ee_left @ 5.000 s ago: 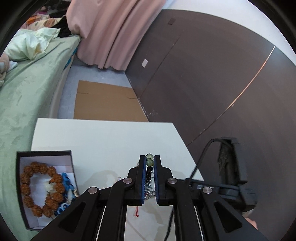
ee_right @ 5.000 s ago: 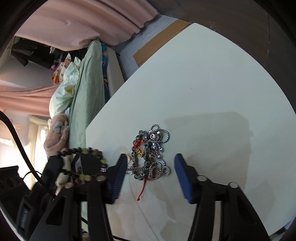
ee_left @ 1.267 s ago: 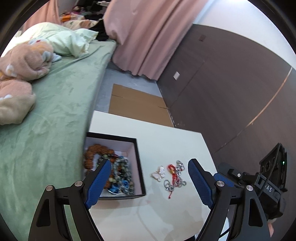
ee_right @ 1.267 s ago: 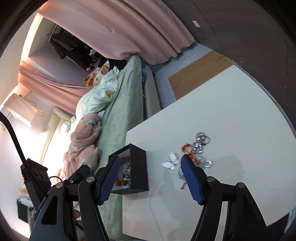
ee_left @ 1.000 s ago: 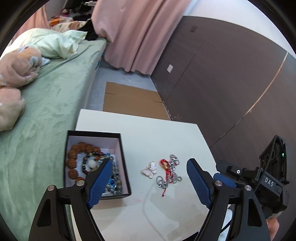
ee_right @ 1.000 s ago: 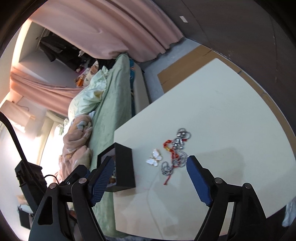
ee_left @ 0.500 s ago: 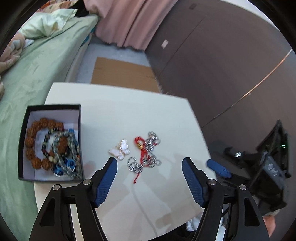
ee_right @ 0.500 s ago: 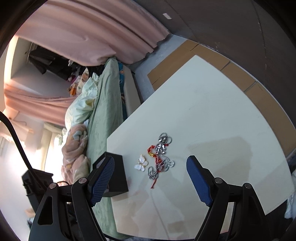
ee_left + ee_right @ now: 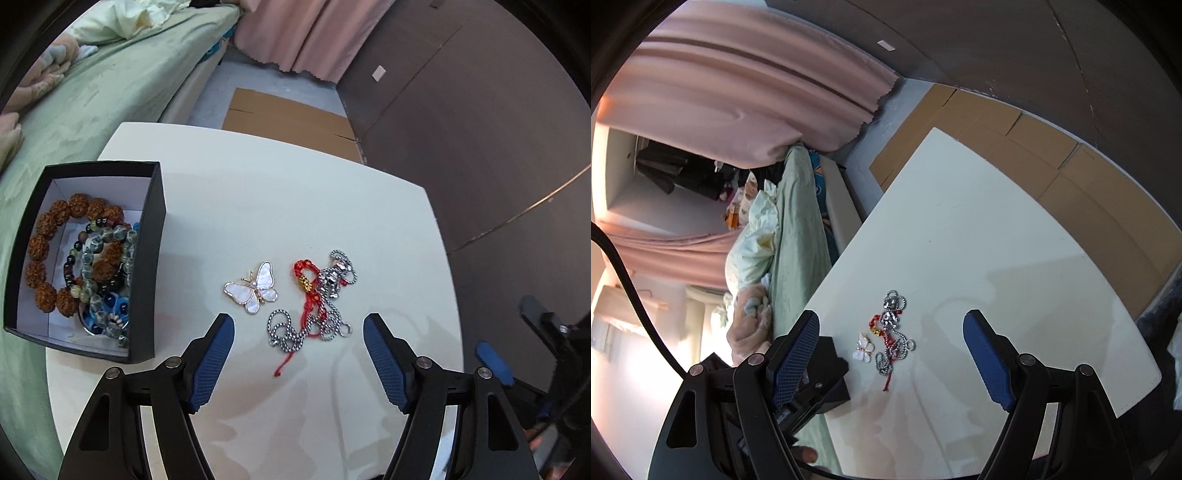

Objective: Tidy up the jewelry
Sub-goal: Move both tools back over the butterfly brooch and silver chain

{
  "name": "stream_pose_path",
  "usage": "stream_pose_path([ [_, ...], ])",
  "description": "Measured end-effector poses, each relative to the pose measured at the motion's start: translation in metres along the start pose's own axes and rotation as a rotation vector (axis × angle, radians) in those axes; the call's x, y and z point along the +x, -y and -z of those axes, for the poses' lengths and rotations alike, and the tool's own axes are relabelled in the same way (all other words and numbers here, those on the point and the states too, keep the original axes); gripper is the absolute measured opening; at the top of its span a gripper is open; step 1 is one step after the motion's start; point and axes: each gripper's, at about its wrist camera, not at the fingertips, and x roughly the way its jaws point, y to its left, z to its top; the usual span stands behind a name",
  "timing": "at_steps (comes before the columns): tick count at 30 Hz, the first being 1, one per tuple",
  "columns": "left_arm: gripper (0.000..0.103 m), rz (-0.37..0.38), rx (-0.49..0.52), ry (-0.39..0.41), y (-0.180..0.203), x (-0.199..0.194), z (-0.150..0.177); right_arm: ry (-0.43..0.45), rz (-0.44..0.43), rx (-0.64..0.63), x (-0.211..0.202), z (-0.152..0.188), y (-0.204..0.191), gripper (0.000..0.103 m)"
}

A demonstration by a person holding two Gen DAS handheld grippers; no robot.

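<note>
Here, take the black box (image 9: 147,258) as your reference point; it stands at the left edge of the white table (image 9: 277,192), next to the green bed (image 9: 110,92). Inside the box you see a ring of brown beads (image 9: 44,236), a strand of dark and pale green beads (image 9: 92,247), and blue pieces (image 9: 114,306) in the corner nearest you. To the right of the box, lying flat on the bare tabletop and clear of the box wall, is the butterfly brooch (image 9: 254,287), white with a gold outline. Just right of the brooch, farther from the box, lies the red cord (image 9: 308,295) with a gold bead, tangled with the silver chain (image 9: 325,314); the two overlap and touch, and a loose red end trails toward you.

Your left gripper (image 9: 298,354) hangs above the table with its blue pads spread wide and nothing between them; the cord and chain sit just beyond the gap. Your right gripper (image 9: 890,350) is likewise spread wide and holds nothing. In the right wrist view the box (image 9: 827,376) shows partly behind the left-hand pad, with the brooch (image 9: 864,346) and the cord-and-chain tangle (image 9: 892,339) to its right, between the pads and well below them.

Beyond the table, away from the box, flat cardboard (image 9: 288,118) lies on the floor below a pink curtain (image 9: 306,33) and a dark wall panel (image 9: 461,110).
</note>
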Motion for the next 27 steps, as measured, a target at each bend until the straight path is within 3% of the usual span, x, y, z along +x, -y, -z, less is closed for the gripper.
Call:
stream_pose_path([
  [6, 0.061, -0.102, -0.008, 0.0, 0.003, 0.019, -0.004, -0.001, -0.012, 0.019, -0.007, -0.002, 0.008, 0.081],
  [12, 0.059, -0.176, -0.016, 0.013, -0.001, 0.031, -0.007, 0.001, -0.022, 0.036, -0.013, -0.008, 0.015, 0.081],
  [21, 0.058, -0.153, -0.037, 0.021, -0.005, 0.042, -0.017, 0.001, -0.025, 0.048, -0.015, -0.01, 0.019, 0.081],
  [27, 0.057, -0.174, 0.047, 0.005, 0.001, 0.048, -0.024, -0.009, -0.025, 0.05, -0.012, -0.01, 0.019, 0.081],
])
